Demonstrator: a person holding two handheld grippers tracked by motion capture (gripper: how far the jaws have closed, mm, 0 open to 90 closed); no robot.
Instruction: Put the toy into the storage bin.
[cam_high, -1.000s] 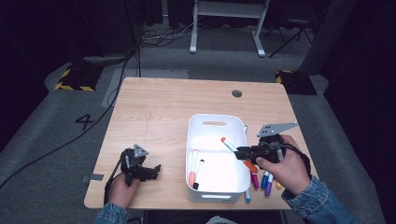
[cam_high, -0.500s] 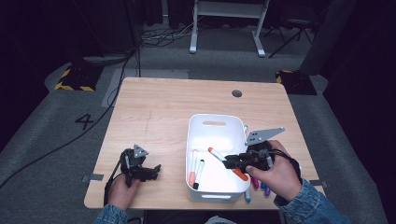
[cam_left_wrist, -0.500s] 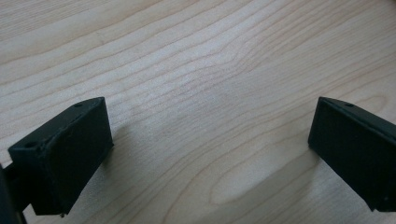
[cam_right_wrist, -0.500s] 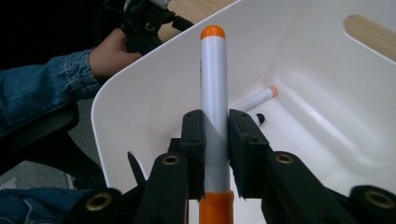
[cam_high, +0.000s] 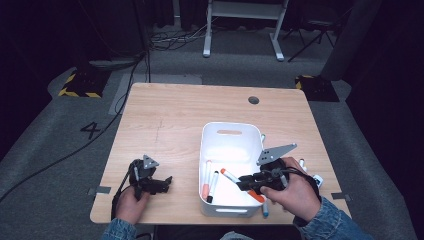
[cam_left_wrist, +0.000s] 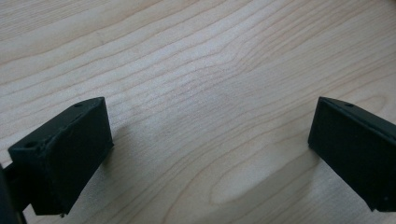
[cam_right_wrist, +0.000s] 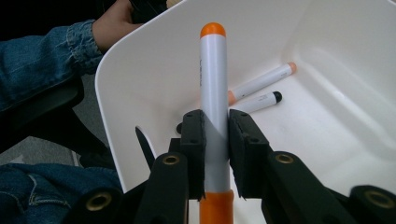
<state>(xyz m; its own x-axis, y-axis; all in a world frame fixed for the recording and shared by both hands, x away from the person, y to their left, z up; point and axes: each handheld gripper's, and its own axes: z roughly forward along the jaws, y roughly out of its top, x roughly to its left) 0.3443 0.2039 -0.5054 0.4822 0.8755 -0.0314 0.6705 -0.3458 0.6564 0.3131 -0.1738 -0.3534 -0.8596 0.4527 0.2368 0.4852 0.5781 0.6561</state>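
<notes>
Jaws of the right gripper (cam_right_wrist: 215, 154) are closed on an orange-capped white marker (cam_right_wrist: 213, 93), held over the white bin (cam_high: 207, 150) on the wooden desk (cam_high: 170, 120); jaws of the left gripper (cam_high: 152, 182) stand wide apart with nothing between them, resting low over bare wood near the desk's front left edge.

Judged from the scene, the step in hand is dropping the marker into the bin. Doing it well likely means lowering the marker until it lies close above the bin floor, level with it, then parting the jaws gently so it does not bounce out or strike the two markers (cam_right_wrist: 261, 91) already lying inside (one orange-tipped, one black-tipped).

Clamped roughly at mid-barrel, the marker runs straight out between the jaws, its small orange cap pointing toward the bin's far wall and an orange section showing just behind the grip. More markers (cam_high: 264, 207) lie on the desk beside the bin's right wall.
</notes>
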